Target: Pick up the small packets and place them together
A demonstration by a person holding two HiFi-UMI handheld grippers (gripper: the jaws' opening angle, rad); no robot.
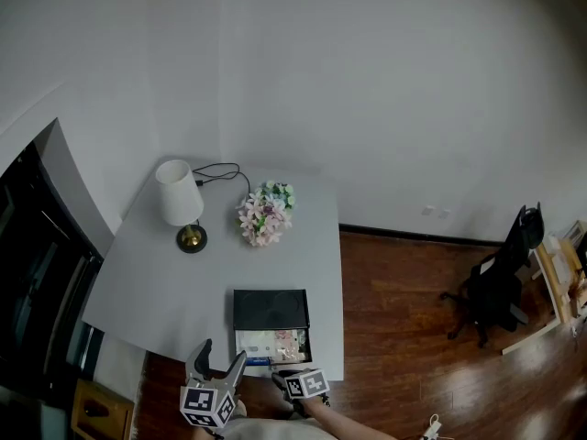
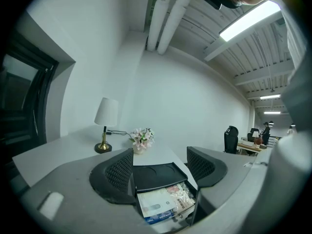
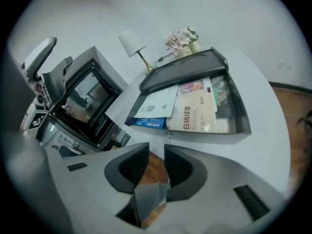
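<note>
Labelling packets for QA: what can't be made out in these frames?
- Head view: packets too small to count.
- Right gripper view: black cover hides their far ends; grey scrap low between the jaws of the right hand-held gripper, too blurred to identify.
- Left gripper view: packet print too small to read.

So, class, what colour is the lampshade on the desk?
The lampshade is white, above a brass-coloured base; the head view shows it best.

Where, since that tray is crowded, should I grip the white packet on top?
Probably pinch the white packet by its near edge, from above at the open front of the tray: it lies flat atop the others, and the black cover overhangs the back.
</note>
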